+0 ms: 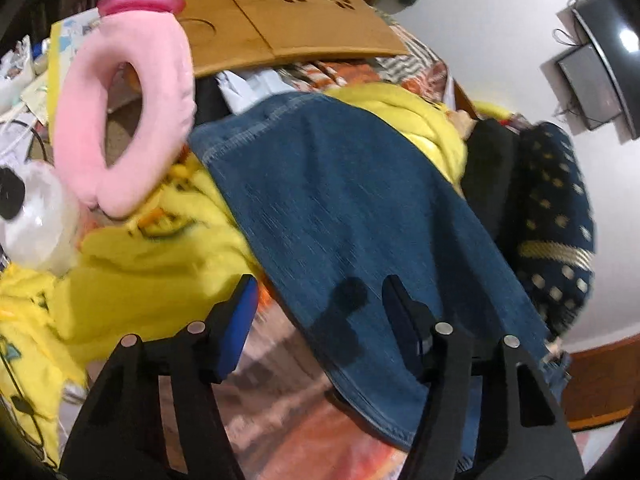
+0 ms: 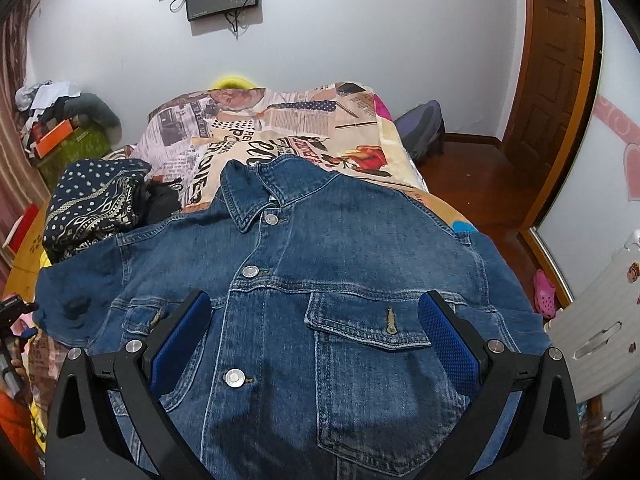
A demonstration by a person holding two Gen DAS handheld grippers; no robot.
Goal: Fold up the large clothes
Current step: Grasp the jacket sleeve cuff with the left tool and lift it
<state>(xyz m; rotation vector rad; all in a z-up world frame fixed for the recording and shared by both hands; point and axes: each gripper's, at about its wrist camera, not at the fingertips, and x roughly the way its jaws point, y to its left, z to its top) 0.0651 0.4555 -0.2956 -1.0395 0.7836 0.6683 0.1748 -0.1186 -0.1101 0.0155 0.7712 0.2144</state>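
Observation:
A blue denim jacket (image 2: 320, 272) lies face up and buttoned on the bed, collar pointing away, chest pockets toward me. My right gripper (image 2: 316, 320) is open, hovering above the jacket's chest with its blue pads apart. In the left wrist view one denim sleeve (image 1: 340, 208) stretches across yellow clothes. My left gripper (image 1: 316, 300) is open just above the sleeve's edge, and its shadow falls on the denim. Neither gripper holds anything.
The bed has a newspaper-print cover (image 2: 280, 136). A dark dotted cloth (image 2: 96, 200) and a black garment lie left of the jacket. Yellow clothes (image 1: 132, 272), a pink ring cushion (image 1: 120, 120) and a wooden lap table (image 1: 280, 16) crowd the left side. A wooden door (image 2: 552, 60) stands right.

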